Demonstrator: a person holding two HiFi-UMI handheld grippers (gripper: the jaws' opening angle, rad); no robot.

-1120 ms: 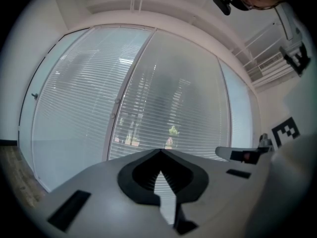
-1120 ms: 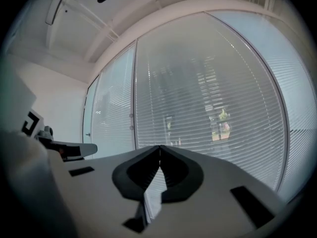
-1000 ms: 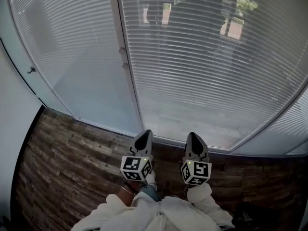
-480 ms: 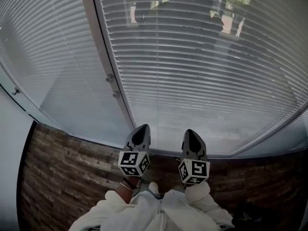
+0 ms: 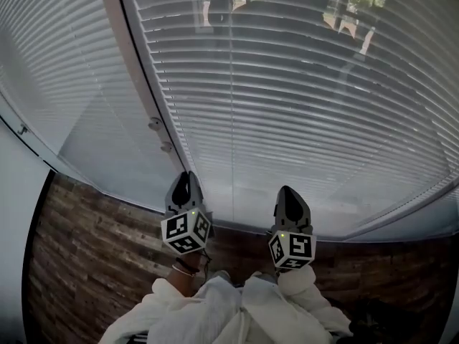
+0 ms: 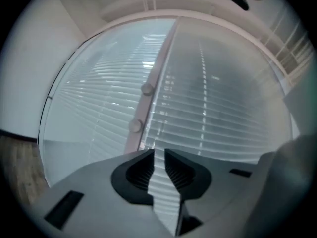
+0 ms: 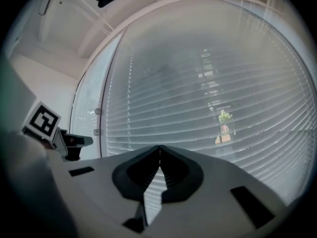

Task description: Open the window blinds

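Before two blinds: left gripper, right gripper.

counts at the window
two grippers, left gripper and right gripper; two blinds, left blind and right blind; one frame post; two knobs, upper knob and lower knob; one wooden floor.

Dark wood-plank floor, white wall — left edge, tree outside

Pale horizontal window blinds hung fully lowered, reaching almost down to the wooden floor. Their slats lay tilted nearly shut, so only dim outdoor shapes showed through near the top.
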